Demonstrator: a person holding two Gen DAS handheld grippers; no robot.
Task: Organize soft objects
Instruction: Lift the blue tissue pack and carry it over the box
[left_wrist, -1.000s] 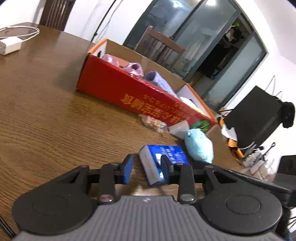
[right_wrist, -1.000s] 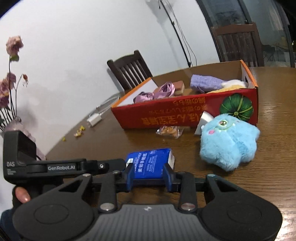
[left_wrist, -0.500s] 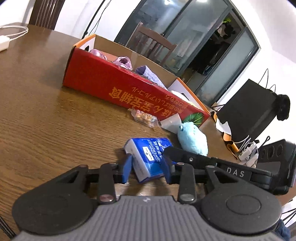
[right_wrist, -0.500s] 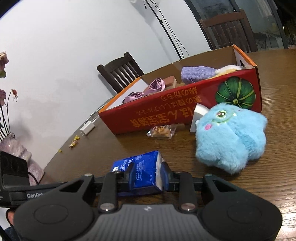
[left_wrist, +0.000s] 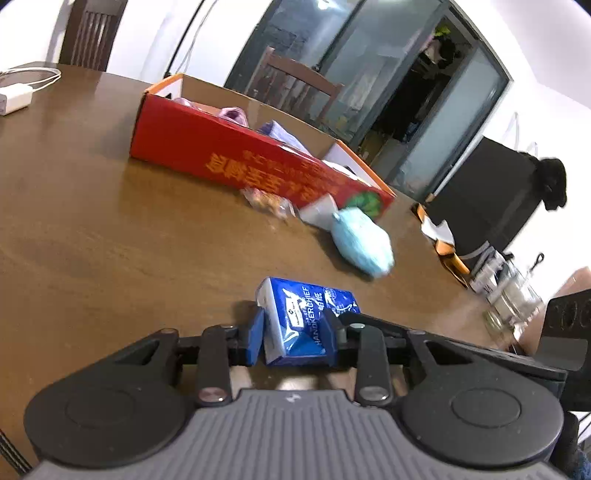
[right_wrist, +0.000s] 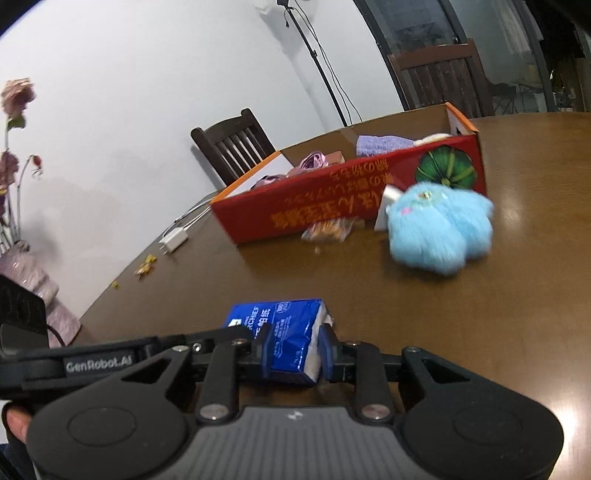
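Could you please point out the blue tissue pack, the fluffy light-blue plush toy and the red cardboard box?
Blue tissue pack (left_wrist: 306, 321): left wrist view, printed top face.
Fluffy light-blue plush toy (right_wrist: 439, 229): right wrist view, furry body.
Red cardboard box (right_wrist: 332, 206): right wrist view, printed front wall.

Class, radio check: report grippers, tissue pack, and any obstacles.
Left gripper and right gripper both clamped on tissue pack, right just tightening. Red box ahead. Blue plush toy and snack wrapper lie before it.
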